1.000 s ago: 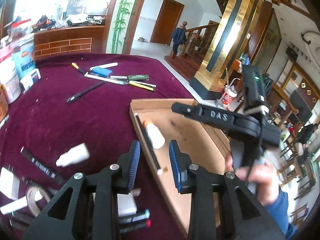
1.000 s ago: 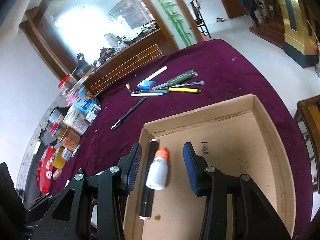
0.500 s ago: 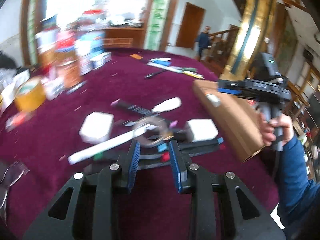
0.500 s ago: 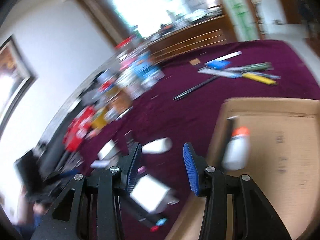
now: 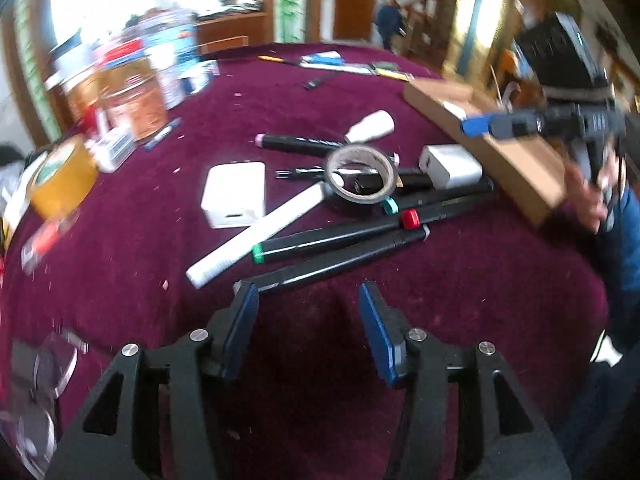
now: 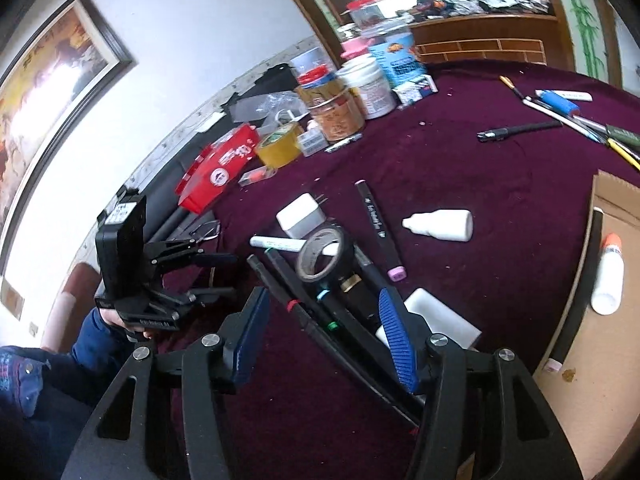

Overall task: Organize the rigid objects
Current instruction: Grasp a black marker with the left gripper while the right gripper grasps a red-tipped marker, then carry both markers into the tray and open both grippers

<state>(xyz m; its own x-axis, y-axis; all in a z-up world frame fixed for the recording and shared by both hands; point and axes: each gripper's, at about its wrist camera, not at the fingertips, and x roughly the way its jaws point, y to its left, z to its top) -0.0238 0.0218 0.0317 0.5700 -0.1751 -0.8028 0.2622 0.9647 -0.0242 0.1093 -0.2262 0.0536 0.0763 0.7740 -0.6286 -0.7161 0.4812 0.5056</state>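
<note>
Burgundy velvet-like cloth covers the desk point(image 5: 120, 240), its nap flecked with pale crumbs. In the left wrist view the left gripper point(image 5: 308, 330) hangs over the near edge of a jumble of stationery; its jaws have just been opening and now stand moderately apart with only cloth between the ribbed blue pads, nothing held. Just beyond its fingertips lie several long black markers point(image 5: 340, 236) side by side, one with a green band, one with a red collar, one with a teal cap. A white cylindrical pen point(image 5: 256, 240) slants across them, and a grey roll of tape point(image 5: 362, 178) rests on top of the pile, a hollow ring. A flat white rounded box point(image 5: 236, 192) sits to the left, a blocky white charger point(image 5: 450, 166) to the right, and a small white plastic bottle point(image 5: 370, 128) lies on its side farther back. In the right wrist view the right gripper point(image 6: 320, 340) hovers above the same markers; its jaws too have just been opening, half wide, gripping nothing though the marker barrels run beneath them. The shallow cardboard tray point(image 6: 600, 320) lies at the right edge, holding a white bottle with an orange cap point(image 6: 608, 276) and a black marker along its wall. Jars and tins crowd the far left, somewhat blurred.
</note>
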